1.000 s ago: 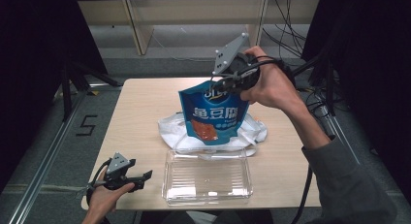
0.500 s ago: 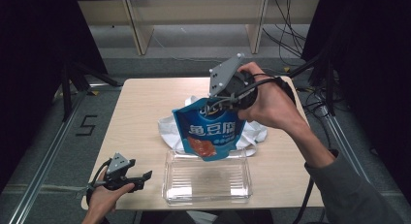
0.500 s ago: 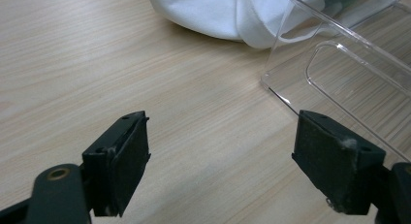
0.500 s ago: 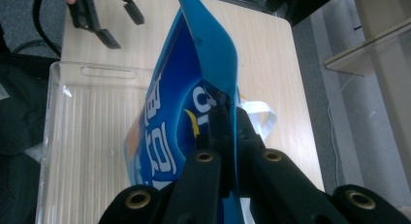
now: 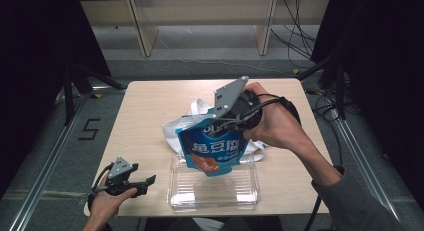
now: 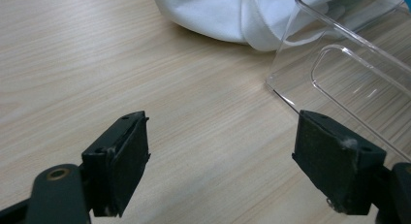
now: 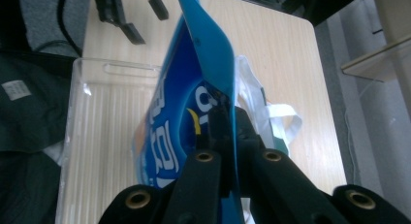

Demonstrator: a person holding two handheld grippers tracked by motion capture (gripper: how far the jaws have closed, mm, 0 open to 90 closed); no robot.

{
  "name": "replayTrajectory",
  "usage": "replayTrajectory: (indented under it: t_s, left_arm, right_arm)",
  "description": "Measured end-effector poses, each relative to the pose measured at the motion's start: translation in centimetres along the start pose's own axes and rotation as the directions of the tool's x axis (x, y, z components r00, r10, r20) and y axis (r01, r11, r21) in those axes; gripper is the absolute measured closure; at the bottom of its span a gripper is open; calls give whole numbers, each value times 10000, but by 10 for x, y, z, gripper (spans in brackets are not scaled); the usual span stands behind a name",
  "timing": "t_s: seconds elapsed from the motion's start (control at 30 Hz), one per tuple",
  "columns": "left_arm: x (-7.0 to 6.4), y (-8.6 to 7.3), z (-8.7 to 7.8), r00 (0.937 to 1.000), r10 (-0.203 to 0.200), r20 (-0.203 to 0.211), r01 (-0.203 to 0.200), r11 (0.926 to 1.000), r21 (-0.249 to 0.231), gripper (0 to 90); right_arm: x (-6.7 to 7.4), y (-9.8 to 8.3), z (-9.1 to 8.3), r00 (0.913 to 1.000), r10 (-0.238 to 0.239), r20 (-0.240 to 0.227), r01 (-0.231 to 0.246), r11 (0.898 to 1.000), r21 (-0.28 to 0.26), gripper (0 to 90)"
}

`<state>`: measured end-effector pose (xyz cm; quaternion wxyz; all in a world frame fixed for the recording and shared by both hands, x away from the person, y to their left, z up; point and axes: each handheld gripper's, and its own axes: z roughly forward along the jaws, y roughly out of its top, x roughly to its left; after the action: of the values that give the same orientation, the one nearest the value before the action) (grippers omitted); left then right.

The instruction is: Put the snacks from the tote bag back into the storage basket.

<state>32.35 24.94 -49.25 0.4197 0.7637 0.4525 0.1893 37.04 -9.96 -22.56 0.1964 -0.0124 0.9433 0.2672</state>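
A blue snack pouch point(image 5: 216, 150) with white lettering hangs above the far edge of a clear plastic tray point(image 5: 215, 192). My right gripper point(image 5: 227, 120) is shut on the pouch's top edge; in the right gripper view both jaws pinch the blue pouch point(image 7: 194, 103) over the clear tray point(image 7: 97, 132). A white plastic bag point(image 5: 175, 128) lies crumpled on the table behind the pouch. My left gripper point(image 5: 150, 182) rests open at the table's near left corner. In the left gripper view its jaws stand wide apart with bare table between them, facing the white bag point(image 6: 218, 15) and the tray point(image 6: 349, 64).
The wooden table point(image 5: 150, 111) has bare surface at its far left and far right. Cables point(image 5: 300, 26) lie on the floor beyond the table. A metal rail point(image 5: 45, 171) runs along the floor on the left.
My right gripper has carried the blue pouch down and toward the near side, from above the white bag to over the tray's far edge. The left gripper has stayed put.
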Motion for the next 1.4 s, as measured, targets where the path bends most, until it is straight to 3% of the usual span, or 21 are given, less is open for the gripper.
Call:
replayTrajectory:
  t_s: [0.13, 0.17, 0.2, 0.23, 0.4, 0.47, 0.6, 0.67, 0.73, 0.83, 0.87, 0.9, 0.97, 1.0, 1.17, 1.2, 1.23, 1.3, 1.33, 1.37, 1.4]
  left_arm:
    - [1, 1, -1, 9986, 515, 149, -521, 9979, 379, 195]
    - [-1, 1, 2, 9996, 228, 158, -229, 9997, 29, 195]
    - [1, 1, 1, 9987, 482, 162, -488, 9981, 373, 195]
    - [0, 0, 2, 9992, 354, 164, -358, 9990, 250, 195]
    - [-2, 0, 3, 9998, 162, 142, -163, 9998, 131, 195]
    - [1, 1, 1, 9980, 594, 225, -603, 9973, 421, 195]
    - [-2, 1, 3, 9997, 177, 191, -179, 9998, 104, 195]
    - [1, 1, 2, 9980, 576, 240, -588, 9969, 527, 195]
    - [-3, 1, 4, 9997, 138, 189, -140, 9998, 106, 195]
    - [-3, 0, 4, 9994, 285, 207, -289, 9995, 159, 195]
    - [0, 0, 2, 9976, 652, 253, -663, 9966, 495, 195]
    - [-3, 0, 5, 9993, 276, 253, -281, 9994, 197, 195]
    - [-1, 2, 4, 9978, 600, 293, -612, 9973, 411, 195]
    - [-3, 1, 5, 9994, 250, 231, -257, 9993, 280, 195]
    - [0, 2, 3, 9973, 660, 314, -675, 9965, 486, 195]
    - [-3, 1, 5, 9994, 224, 272, -232, 9993, 295, 195]
    - [-1, 0, 4, 9982, 528, 295, -540, 9977, 411, 195]
    - [-2, 1, 5, 9991, 320, 280, -328, 9991, 287, 194]
    - [0, 3, 2, 9967, 755, 295, -772, 9951, 618, 194]
    - [-4, 1, 6, 9993, 165, 321, -169, 9998, 102, 194]
    - [-4, 0, 6, 9992, 245, 328, -251, 9995, 201, 194]
  right_arm:
    - [2, -5, 6, 9998, -99, -163, 100, 9999, 84, 900]
    - [2, -7, 8, 9998, -53, -167, 55, 9999, 117, 900]
    - [3, -9, 10, 9997, 75, -248, -71, 9998, 163, 900]
    - [0, -10, 14, 9987, -376, -332, 374, 9993, -68, 900]
    - [1, -16, 25, 9978, -280, -600, 278, 9996, -47, 900]
    - [1, -18, 29, 9977, -236, -637, 238, 9997, 17, 900]
    - [0, -22, 37, 9971, -191, -731, 191, 9998, -16, 900]
    - [0, -24, 41, 9968, -182, -782, 179, 9998, -50, 900]
    - [2, -25, 43, 9962, -166, -851, 161, 9999, -62, 900]
    - [1, -27, 46, 9956, -146, -922, 140, 9999, -75, 900]
    - [1, -27, 47, 9958, -134, -907, 130, 9999, -51, 900]
    - [1, -28, 48, 9959, -145, -892, 142, 9999, -41, 900]
    - [4, -30, 48, 9955, 299, -898, -287, 9995, 145, 900]
    - [5, -30, 48, 9949, 351, -941, -335, 9993, 194, 900]
    - [1, -36, 54, 9959, -58, -900, 49, 9999, -99, 900]
    - [4, -38, 53, 9935, 504, -1018, -512, 9987, -50, 900]
    - [2, -39, 52, 9948, 453, -910, -468, 9988, -148, 896]
    - [-1, -41, 47, 9922, 833, -922, -900, 9934, -708, 805]
    - [-3, -42, 43, 9892, 1183, -862, -1278, 9851, -1152, 754]
    - [-4, -42, 38, 9873, 1404, -746, -1493, 9800, -1315, 709]
    - [-4, -43, 34, 9885, 1404, -554, -1470, 9791, -1405, 664]
